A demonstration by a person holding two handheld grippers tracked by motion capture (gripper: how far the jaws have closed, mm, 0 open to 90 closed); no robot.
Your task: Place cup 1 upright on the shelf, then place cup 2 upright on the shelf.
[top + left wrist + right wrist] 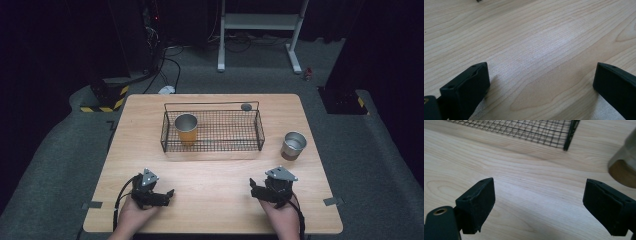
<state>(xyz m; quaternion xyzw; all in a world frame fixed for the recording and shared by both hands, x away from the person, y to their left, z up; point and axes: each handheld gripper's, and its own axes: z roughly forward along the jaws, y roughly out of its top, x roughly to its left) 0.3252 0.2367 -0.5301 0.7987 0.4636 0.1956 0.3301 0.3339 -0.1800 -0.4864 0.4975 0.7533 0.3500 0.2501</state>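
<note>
**Both grippers idle, cup still outside basket**

Nearest, at lower frame, left gripper (167,194) and right gripper (253,186) rest with jaws wide, empty. Steel cup (293,145) stands right of wire basket (212,146); orange cup (186,129) inside. A careless approach could topple it. Its top is cut off in the right gripper view

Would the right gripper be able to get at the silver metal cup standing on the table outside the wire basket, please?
Probably yes: the right gripper is open, and bare wooden table separates it from the silver metal cup.
</note>
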